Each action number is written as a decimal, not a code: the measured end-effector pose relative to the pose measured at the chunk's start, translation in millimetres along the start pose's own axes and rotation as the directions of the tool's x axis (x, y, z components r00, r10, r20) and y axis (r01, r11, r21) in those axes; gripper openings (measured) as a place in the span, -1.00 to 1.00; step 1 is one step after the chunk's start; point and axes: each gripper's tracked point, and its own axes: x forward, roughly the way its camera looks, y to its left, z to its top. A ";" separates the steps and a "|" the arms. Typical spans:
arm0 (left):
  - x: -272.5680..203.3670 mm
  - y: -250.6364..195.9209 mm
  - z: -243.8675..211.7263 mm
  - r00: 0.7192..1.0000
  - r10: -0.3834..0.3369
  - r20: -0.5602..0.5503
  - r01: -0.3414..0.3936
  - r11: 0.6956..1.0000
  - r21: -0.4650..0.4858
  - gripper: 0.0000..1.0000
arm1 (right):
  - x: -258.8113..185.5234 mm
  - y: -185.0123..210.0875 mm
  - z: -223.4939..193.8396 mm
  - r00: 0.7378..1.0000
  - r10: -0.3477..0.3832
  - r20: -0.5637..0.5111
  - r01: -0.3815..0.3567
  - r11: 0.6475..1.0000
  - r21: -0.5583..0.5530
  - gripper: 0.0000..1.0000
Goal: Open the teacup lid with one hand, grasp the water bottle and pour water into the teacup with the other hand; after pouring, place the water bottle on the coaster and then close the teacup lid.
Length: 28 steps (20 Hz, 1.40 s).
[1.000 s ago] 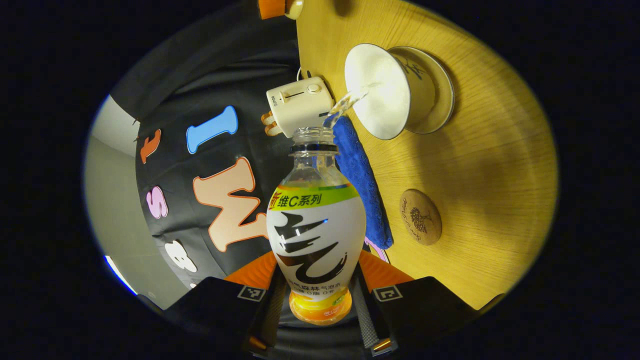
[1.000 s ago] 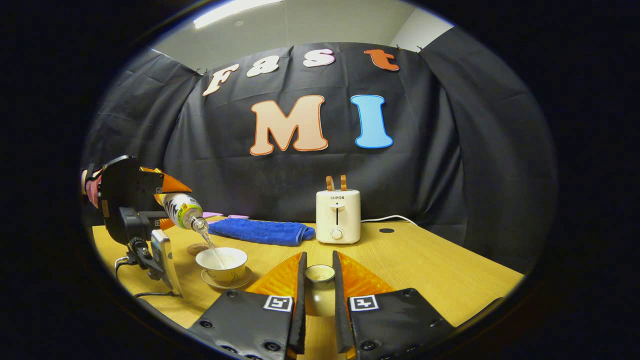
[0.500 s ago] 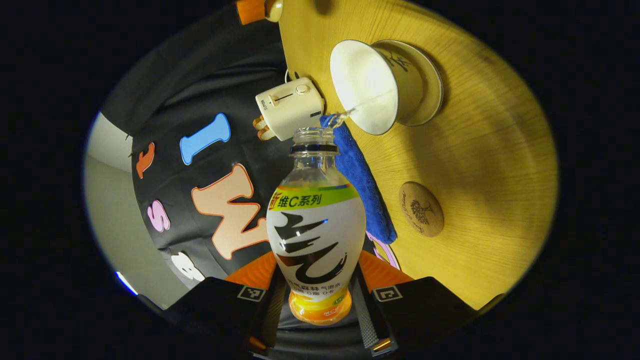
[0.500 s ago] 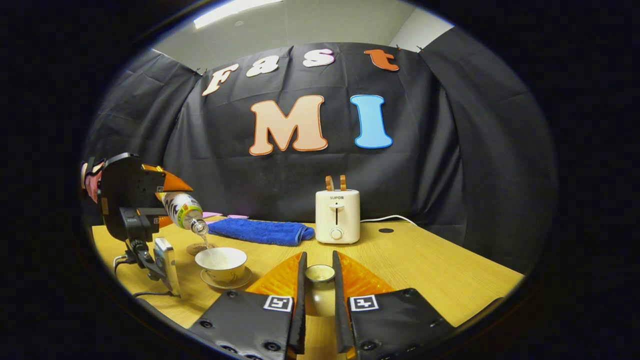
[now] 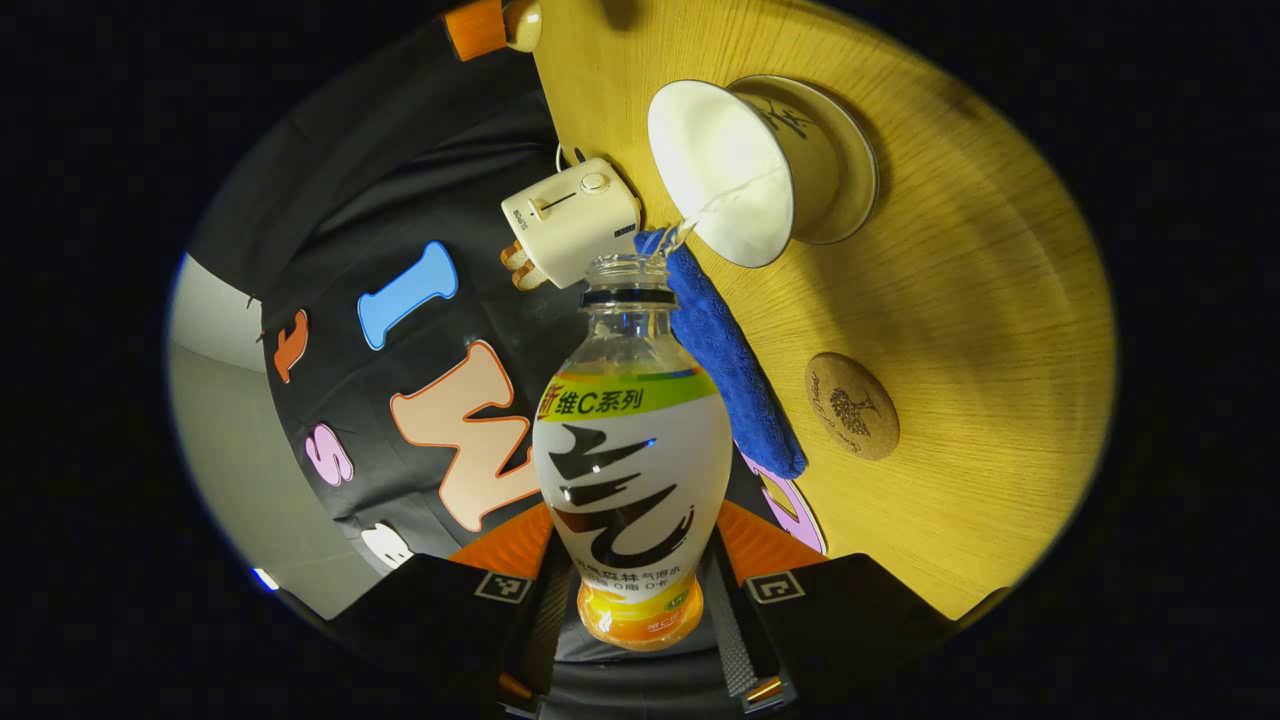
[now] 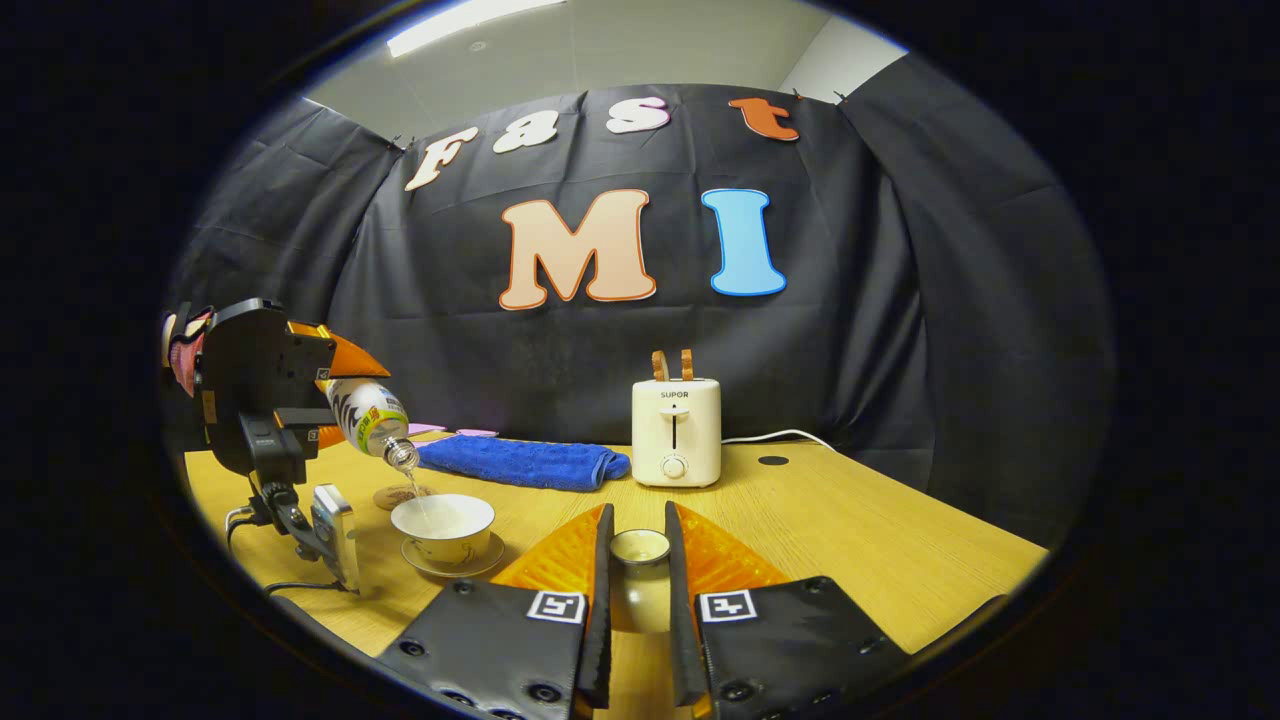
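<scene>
My left gripper (image 5: 635,575) is shut on the water bottle (image 5: 630,450), an uncapped bottle with a white label, tipped mouth-down. A thin stream of water runs from its mouth into the white teacup (image 5: 735,170) on its saucer (image 5: 850,160). In the right gripper view the same bottle (image 6: 368,415) leans over the teacup (image 6: 443,518) at the left, held by the left gripper (image 6: 345,385). My right gripper (image 6: 638,545) is shut on the teacup lid (image 6: 640,548), held above the table. A round wooden coaster (image 5: 851,406) lies on the table beside the cup; the coaster (image 6: 395,496) sits behind the cup.
A blue towel (image 6: 520,462) lies along the back of the wooden table (image 6: 850,540). A cream toaster (image 6: 676,430) with two slices stands behind the lid, its cable trailing right. The booth's black cloth wall closes the back.
The left gripper has rolled slightly, so the cup, toaster and coaster have shifted in its view. The stream into the cup has thinned. The right gripper and lid have stayed still.
</scene>
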 end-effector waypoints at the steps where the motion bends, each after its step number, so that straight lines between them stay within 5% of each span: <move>1: -0.4 0.6 -0.3 1.000 0.000 0.000 0.000 1.000 -0.001 0.25 | 0.2 -0.1 -0.1 1.000 0.000 0.000 0.000 1.000 0.000 -0.46; 8: 0.4 -1.8 1.7 1.000 0.001 0.016 0.000 0.999 -0.040 0.27 | 0.5 0.3 0.1 1.000 0.001 0.000 -0.001 1.000 0.000 -0.46; 12: 2.4 -10.0 7.7 0.999 0.008 0.049 0.004 0.975 -0.224 0.24 | 0.7 0.2 0.1 1.000 0.001 0.000 -0.001 1.000 0.000 -0.46; 14: 0.7 -13.8 10.4 0.998 0.012 0.068 0.016 0.919 -0.394 0.23 | 0.9 0.1 0.1 1.000 0.001 0.000 -0.001 1.000 0.000 -0.46; 18: -6.2 -3.7 12.0 0.993 0.045 0.108 0.039 0.741 -0.670 0.22 | 1.4 0.2 -0.6 1.000 0.001 0.000 -0.001 1.000 0.000 -0.43; 20: -7.0 1.3 9.8 0.991 0.063 0.120 0.055 0.621 -0.782 0.23 | 0.7 0.1 -0.9 1.000 0.001 -0.002 -0.001 1.000 0.000 -0.46; 25: -8.5 17.0 3.3 0.979 0.150 0.140 0.111 0.186 -0.976 0.21 | 1.9 -0.1 -1.0 1.000 0.001 -0.001 -0.001 1.000 0.000 -0.46; 28: -0.8 19.0 -0.8 0.974 0.199 0.108 0.112 -0.011 -0.994 0.21 | 2.7 -0.5 -1.4 1.000 -0.001 -0.002 0.001 1.000 -0.001 -0.46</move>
